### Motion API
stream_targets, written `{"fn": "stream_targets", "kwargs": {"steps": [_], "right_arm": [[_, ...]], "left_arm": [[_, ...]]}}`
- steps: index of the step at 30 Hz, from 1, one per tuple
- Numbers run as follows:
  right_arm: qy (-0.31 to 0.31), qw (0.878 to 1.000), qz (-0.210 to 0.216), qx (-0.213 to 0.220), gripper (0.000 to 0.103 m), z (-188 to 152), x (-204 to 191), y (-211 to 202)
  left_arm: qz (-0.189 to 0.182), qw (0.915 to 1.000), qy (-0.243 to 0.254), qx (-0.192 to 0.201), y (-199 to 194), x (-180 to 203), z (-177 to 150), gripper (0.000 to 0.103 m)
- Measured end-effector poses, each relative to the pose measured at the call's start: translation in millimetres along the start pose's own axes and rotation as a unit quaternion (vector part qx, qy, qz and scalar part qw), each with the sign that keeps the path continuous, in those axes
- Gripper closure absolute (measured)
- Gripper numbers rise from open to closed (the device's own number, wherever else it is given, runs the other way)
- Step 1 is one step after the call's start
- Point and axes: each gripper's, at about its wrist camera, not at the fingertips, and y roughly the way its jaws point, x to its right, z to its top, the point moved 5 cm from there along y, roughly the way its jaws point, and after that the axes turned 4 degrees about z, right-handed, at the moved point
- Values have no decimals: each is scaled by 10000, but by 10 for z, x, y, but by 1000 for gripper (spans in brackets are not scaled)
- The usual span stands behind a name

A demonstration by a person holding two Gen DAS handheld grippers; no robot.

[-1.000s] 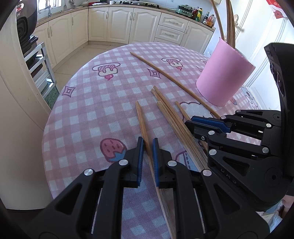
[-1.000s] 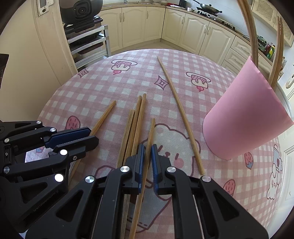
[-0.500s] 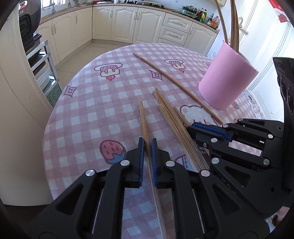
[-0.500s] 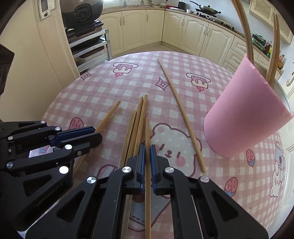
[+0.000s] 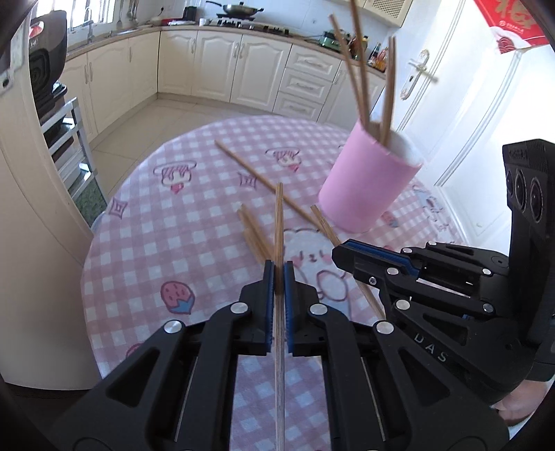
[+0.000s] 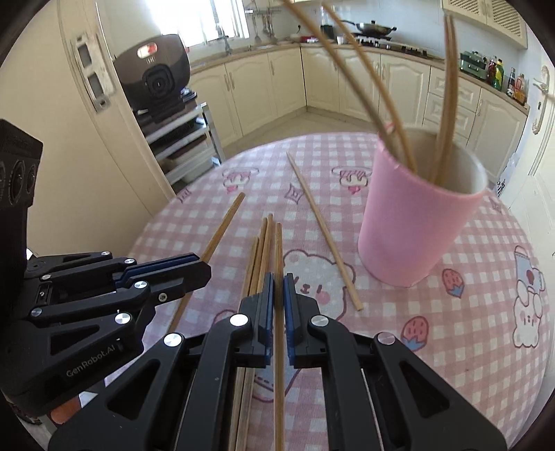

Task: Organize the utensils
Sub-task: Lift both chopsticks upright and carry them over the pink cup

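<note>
While both claws pinch one chopstick each, left gripper point(image 5: 276, 274) holds its chopstick point(image 5: 278, 222) mid-frame, right gripper point(image 6: 276, 282) likewise point(image 6: 278, 249); pink cup point(image 6: 412, 222) stands right of centre, loose chopsticks point(image 6: 258, 256) on the tablecloth point(image 6: 468, 312).

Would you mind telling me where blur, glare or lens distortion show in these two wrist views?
Left wrist view: the chopsticks in the pink cup are motion-smeared, and the white door at right is blown out. Right wrist view: fisheye bends the cup's chopsticks into curves, and the window is overexposed.
</note>
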Motion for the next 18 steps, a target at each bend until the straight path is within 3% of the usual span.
{"fn": "stream_targets", "kwargs": {"steps": [7, 14, 18], "right_arm": [[6, 9976, 213, 653, 98, 149, -70, -502], [44, 9878, 458, 1486, 98, 296, -163, -988], [59, 9838, 701, 1648, 98, 329, -182, -1098]], "left_arm": [[-203, 9989, 53, 414, -357, 153, 186, 97], [-322, 9955, 132, 885, -748, 297, 339, 97], [-423, 9933, 164, 1064, -914, 365, 425, 97]]}}
